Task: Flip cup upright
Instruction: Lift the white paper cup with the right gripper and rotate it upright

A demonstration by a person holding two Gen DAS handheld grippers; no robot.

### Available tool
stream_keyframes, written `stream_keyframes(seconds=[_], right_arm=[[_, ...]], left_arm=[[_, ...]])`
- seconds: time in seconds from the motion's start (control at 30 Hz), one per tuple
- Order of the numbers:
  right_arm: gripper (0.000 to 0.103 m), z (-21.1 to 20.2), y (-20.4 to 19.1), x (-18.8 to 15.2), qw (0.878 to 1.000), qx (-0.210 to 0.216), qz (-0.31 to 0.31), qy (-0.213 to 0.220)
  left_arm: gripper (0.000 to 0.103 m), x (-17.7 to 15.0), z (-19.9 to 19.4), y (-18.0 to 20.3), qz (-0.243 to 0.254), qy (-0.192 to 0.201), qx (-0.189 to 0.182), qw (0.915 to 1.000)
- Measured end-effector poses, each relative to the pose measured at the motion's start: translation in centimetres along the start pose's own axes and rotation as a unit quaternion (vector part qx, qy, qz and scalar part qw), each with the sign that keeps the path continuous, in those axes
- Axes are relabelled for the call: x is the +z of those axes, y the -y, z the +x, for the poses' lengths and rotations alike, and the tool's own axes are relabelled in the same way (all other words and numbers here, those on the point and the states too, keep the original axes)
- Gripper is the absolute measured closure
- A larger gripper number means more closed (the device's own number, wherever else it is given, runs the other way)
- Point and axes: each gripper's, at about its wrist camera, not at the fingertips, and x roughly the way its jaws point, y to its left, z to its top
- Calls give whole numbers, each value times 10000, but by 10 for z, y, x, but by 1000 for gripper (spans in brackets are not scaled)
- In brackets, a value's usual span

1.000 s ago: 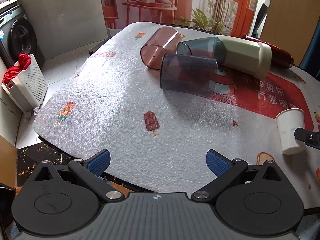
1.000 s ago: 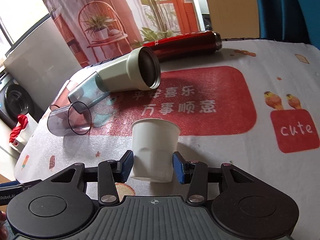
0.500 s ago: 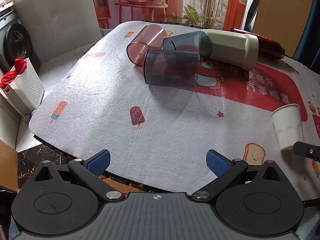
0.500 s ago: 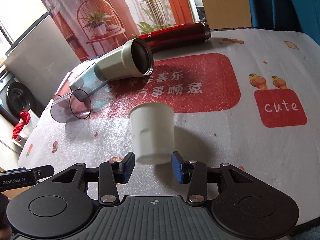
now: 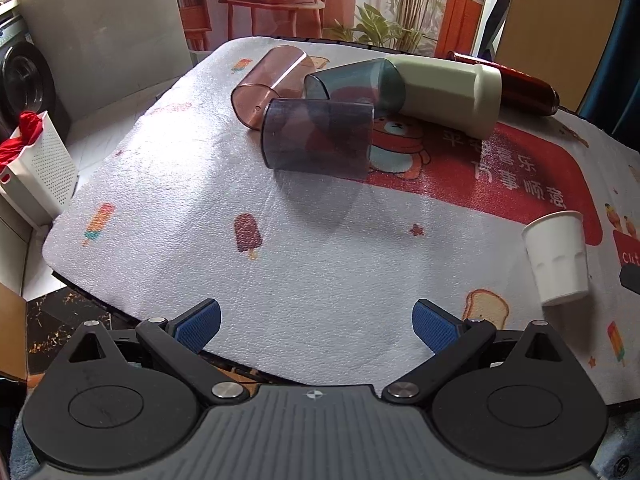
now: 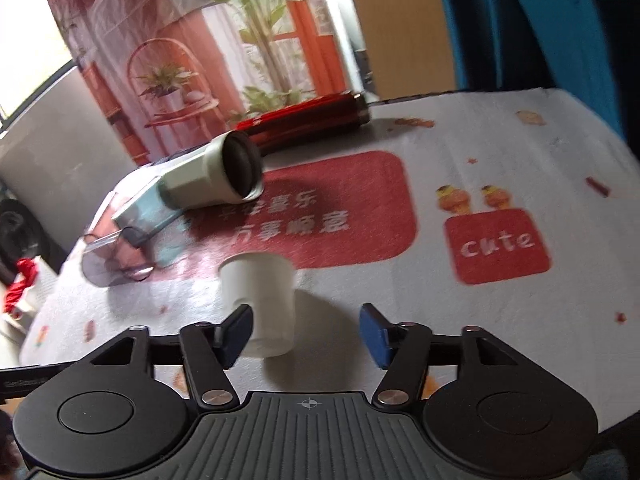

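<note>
- Far left, off the table: white basket (image 5: 38,172) w/ red cloth, sits on the floor below the mat's (image 5: 168,184) left edge.
- My left gripper (image 5: 316,322) hangs over the near mat edge, jaws spread wide, nothing btwn the blue pads. Bare mat ahead of it up to the popsicle print (image 5: 247,234).
- Mid-back cluster, all lying on their sides: pink tumbler (image 5: 270,80), grey tumbler (image 5: 318,138) in front, teal tumbler (image 5: 354,84) behind it, touching the cream mug (image 5: 448,90); red flask (image 5: 528,92) beyond, near the far edge.
- White paper cup (image 5: 556,258) stands upright, mouth up, on the mat's right part, well apart from the cluster, near the toast print (image 5: 486,308).
- My right gripper (image 6: 306,334): jaws wide, gripping nothing. Cup (image 6: 258,300) sits off-centre, just beside the left pad; can't tell if touching, frame is blurred.
- Right of the cup: open mat across to the "cute" patch (image 6: 498,246), then the mat's right edge by the blue curtain (image 6: 540,20).
</note>
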Motion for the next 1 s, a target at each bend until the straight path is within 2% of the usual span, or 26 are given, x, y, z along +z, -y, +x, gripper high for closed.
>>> stream_keyframes(seconds=[0.03, 0.1, 0.2, 0.3, 0.5, 0.57, 0.7, 0.77, 0.8, 1.0], right_arm=[[29, 0, 2, 2, 9995, -312, -98, 54], [28, 1, 9, 5, 9982, -584, -143, 67], [25, 0, 24, 6, 9984, -573, 23, 29], [23, -1, 33, 5, 9982, -608, 15, -13], [22, -5, 53, 5, 9975, -691, 60, -106], [22, -5, 61, 4, 9973, -718, 99, -137], [22, -4, 69, 2, 9969, -747, 145, -213], [22, -2, 71, 1, 9969, -732, 164, -242], [22, -1, 71, 1, 9970, -714, 173, -251], [22, 1, 69, 0, 9975, -633, 163, -276]], left_arm=[[1, 6, 1, 3, -59, -50, -56, 10000], [1, 19, 2, 17, -167, -12, -255, 9995], [1, 34, 1, 48, -124, 81, -585, 9982], [1, 38, 4, 89, 146, 92, -857, 9962], [2, 34, 26, 148, 516, -110, -1060, 9930], [12, 35, 36, 157, 523, -185, -1041, 9930], [20, 36, 47, 164, 382, -272, -1191, 9918], [38, 35, 47, 165, 362, -213, -1336, 9901], [42, 35, 46, 163, 338, -210, -1417, 9891], [42, 35, 49, 157, 155, -276, -1550, 9874]])
